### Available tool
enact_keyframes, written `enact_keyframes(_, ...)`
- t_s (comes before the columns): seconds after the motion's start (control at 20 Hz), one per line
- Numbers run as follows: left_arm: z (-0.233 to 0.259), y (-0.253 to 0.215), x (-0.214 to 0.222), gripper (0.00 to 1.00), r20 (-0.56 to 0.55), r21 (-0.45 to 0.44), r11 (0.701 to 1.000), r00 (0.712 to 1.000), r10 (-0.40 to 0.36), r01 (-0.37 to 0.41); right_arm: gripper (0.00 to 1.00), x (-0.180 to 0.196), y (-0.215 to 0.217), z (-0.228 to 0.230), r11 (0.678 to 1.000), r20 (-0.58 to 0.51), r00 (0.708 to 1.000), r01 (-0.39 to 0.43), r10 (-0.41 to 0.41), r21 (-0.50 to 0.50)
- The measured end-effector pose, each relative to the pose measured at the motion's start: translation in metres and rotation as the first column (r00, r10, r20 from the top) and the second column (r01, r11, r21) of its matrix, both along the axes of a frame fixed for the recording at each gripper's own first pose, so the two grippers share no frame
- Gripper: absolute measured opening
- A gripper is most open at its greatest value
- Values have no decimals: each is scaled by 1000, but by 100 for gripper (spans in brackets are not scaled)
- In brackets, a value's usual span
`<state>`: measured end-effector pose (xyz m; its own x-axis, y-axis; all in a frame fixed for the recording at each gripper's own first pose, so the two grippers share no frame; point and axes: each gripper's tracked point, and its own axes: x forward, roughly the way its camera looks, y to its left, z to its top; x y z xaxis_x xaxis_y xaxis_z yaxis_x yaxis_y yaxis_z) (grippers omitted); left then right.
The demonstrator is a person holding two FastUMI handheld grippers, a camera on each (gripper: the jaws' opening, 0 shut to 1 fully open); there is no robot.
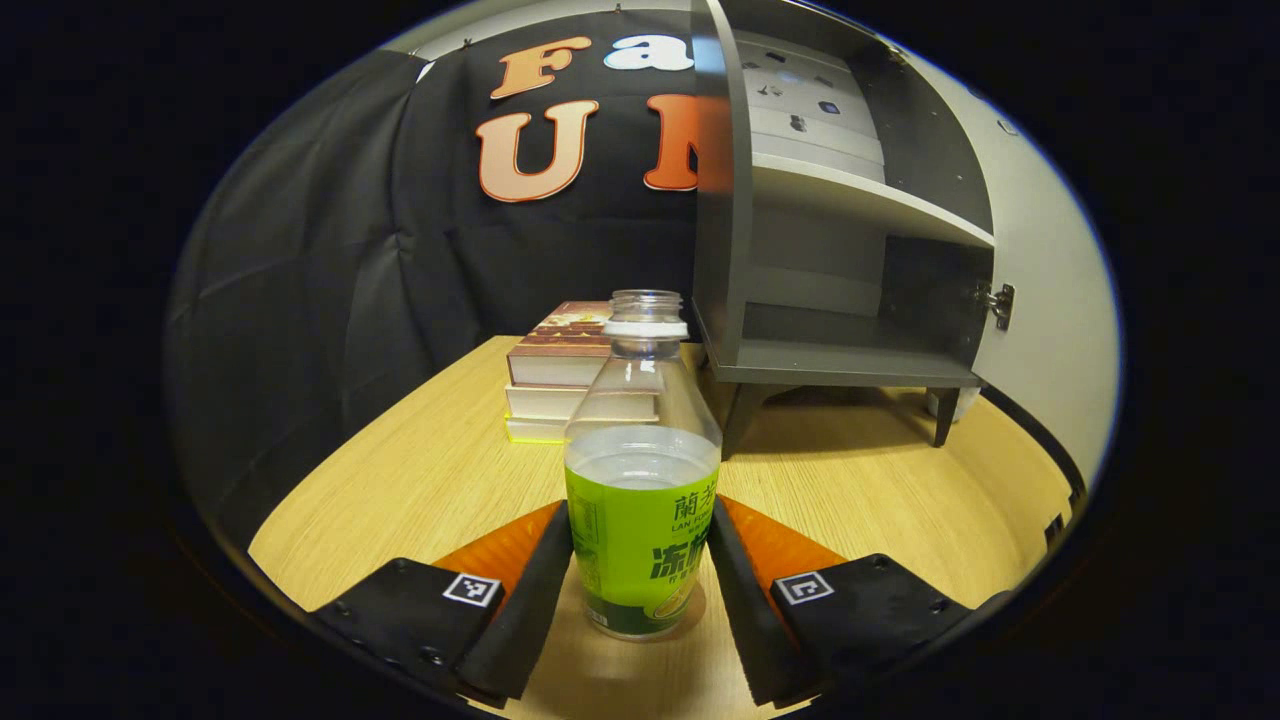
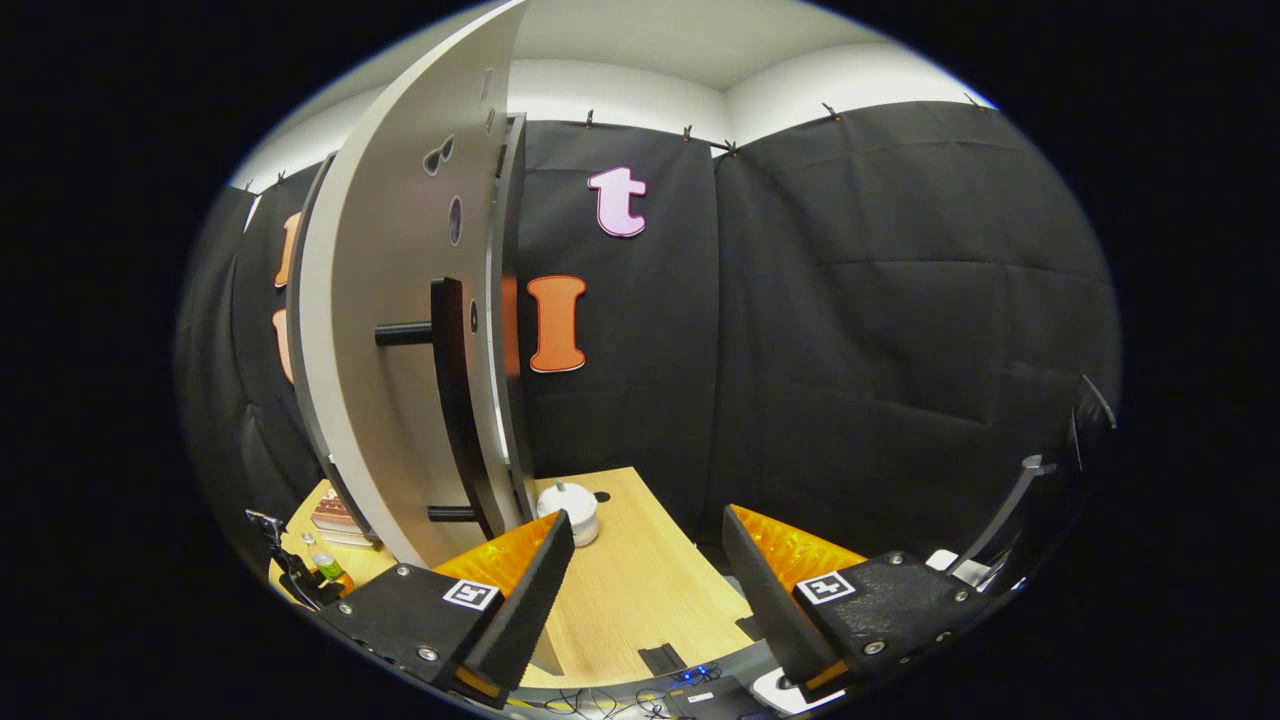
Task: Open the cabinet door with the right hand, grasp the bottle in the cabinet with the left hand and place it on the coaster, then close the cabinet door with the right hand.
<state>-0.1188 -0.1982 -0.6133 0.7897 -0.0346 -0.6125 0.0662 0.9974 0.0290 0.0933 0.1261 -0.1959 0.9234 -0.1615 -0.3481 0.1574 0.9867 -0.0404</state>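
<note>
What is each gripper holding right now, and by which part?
The left gripper flanks the bottle at its green-labelled lower body; firm pressing can't be confirmed. The right gripper is open, holding nothing.

Both views are evenly lit, seemingly from overhead, though no lamp is visible. In the left gripper view the wooden table (image 1: 420,470) is bright, with a soft shadow under the cabinet (image 1: 840,300) and a faint sheen on the bottle (image 1: 642,480). Fisheye distortion bows the cabinet door (image 2: 400,360) in the right gripper view. Focus is sharp centrally and softens and darkens toward the rims.
</note>
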Motion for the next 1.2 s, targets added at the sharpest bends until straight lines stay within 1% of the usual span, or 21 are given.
enact_keyframes(0.05, -2, -1, -2, 84, -3, 1, 1000, 1000, -2, 2, 93, 0, -1, 0, 1000, -1, 1000, 1, -1, 2)
enact_keyframes(0.2, -9, -3, -15, 85, -34, -3, 1000, 999, 3, -3, 93, 0, -4, 0, 1000, -3, 1000, 4, -4, 10)
enact_keyframes(0.4, -10, -2, -20, 86, -43, 9, 1000, 999, 11, -11, 93, -2, -10, -2, 1000, -7, 1000, 6, -6, 10)
enact_keyframes(0.65, 4, -8, -19, 86, -22, 35, 999, 1000, -3, 4, 93, 0, -11, -4, 1000, -8, 1000, -2, 2, 27)
enact_keyframes(0.75, 11, -10, -17, 86, -10, 46, 999, 1000, -20, 20, 93, -1, -12, -5, 1000, -7, 1000, -6, 6, 29)
enact_keyframes(0.9, 29, -13, -17, 86, 13, 66, 997, 999, -38, 37, 93, 1, -13, -5, 999, -9, 1000, -15, 16, 29)
enact_keyframes(0.95, 37, -13, -17, 95, 20, 68, 997, 999, -40, 39, 93, 1, -12, -5, 999, -9, 1000, -20, 21, 31)
enact_keyframes(1.0, 43, -13, -17, 99, 28, 70, 997, 999, -40, 38, 93, 1, -12, -6, 999, -8, 1000, -26, 26, 34)
enact_keyframes(1.2, 78, -14, -19, 99, 69, 59, 998, 997, -31, 27, 93, 6, -9, -2, 998, 5, 999, -50, 50, 41)
